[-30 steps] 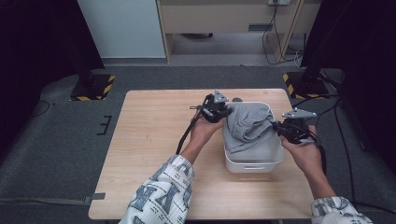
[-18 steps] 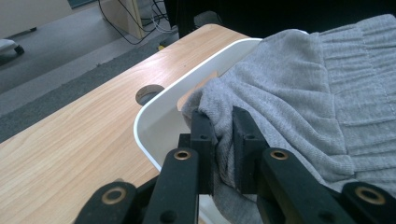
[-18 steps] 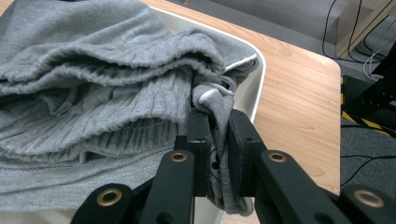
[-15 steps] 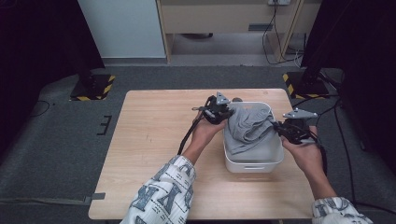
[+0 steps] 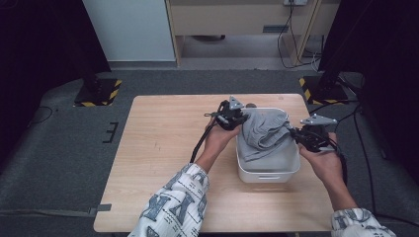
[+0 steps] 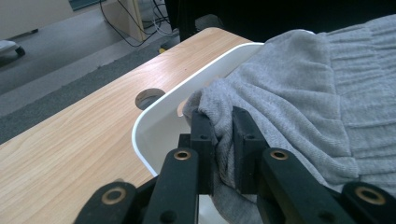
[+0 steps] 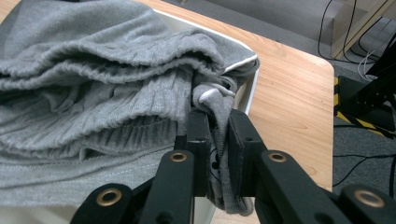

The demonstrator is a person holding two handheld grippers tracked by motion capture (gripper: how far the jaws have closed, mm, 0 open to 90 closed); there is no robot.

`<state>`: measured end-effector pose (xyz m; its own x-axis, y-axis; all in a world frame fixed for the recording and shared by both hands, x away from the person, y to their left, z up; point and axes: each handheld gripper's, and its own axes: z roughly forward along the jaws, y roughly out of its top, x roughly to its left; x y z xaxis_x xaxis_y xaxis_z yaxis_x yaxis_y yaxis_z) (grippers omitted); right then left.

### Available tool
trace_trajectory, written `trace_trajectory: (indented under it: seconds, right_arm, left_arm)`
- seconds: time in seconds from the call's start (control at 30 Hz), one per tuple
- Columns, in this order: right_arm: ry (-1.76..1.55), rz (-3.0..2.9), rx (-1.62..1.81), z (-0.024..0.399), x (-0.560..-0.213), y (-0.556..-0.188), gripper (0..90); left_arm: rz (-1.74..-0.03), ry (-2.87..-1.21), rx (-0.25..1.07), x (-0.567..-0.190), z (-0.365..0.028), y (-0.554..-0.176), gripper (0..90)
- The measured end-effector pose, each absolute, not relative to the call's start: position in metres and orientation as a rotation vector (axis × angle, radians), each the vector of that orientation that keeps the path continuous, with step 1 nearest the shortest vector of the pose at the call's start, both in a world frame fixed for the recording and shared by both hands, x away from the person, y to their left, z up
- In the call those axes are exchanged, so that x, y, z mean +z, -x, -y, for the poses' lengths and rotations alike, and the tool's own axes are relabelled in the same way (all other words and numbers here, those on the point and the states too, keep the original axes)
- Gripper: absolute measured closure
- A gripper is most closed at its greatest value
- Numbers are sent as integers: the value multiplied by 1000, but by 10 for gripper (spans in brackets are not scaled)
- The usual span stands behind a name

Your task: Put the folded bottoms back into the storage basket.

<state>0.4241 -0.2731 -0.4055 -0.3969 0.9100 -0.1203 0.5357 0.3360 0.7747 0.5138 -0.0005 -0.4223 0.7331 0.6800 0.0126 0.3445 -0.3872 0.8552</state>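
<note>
Grey knit cloth is pinched in both claws at once: the left gripper (image 6: 223, 140) clamps a bunched fold of the garment (image 6: 317, 102) at the tub's near corner, and the right gripper (image 7: 218, 140) bites a ribbed hem with a white cord end showing just above its jaws. Seen from above, the left gripper (image 5: 231, 116) sits at about ten o'clock of the white plastic tub (image 5: 267, 174) and the right gripper (image 5: 309, 137) at about three o'clock, with the garment (image 5: 264, 129) heaped between them, part inside the tub and part riding over its far rim. The tub stands on the right half of the wooden table (image 5: 163, 148).

By the look of it the job is midway: the cloth is gripped on both sides but not yet lifted clear or pressed flat inside. Both forearms reach in from six o'clock, the patterned left sleeve (image 5: 175, 205) angled toward one o'clock, the wrists level, and both hands flank the tub.
</note>
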Motion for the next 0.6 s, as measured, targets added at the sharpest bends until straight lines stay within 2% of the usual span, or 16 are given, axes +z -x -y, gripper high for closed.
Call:
trace_trajectory:
  seconds: [0.03,0.07,0.1,0.13,0.17,0.3,0.6]
  right_arm:
    - [-1257,-2059,886,273,-406,-424,796]
    - [-1257,-2072,882,273,-408,-424,776]
    - [-1258,-2091,880,273,-411,-424,731]
    - [-1252,-2109,877,273,-413,-424,662]
    - [-1244,-2107,871,273,-415,-422,621]
    - [-1233,-2076,908,274,-415,-417,485]
    - [-1222,-2091,962,269,-416,-420,318]
  left_arm:
    - [-801,-1992,463,-423,0,-514,783]
    - [-821,-1979,467,-424,-1,-515,706]
    - [-828,-1973,452,-424,-1,-516,592]
    - [-827,-1981,453,-424,-2,-516,516]
    - [-826,-1988,470,-423,-3,-515,477]
    - [-833,-1965,458,-417,-8,-514,351]
    - [-819,-2010,419,-416,-11,-511,178]
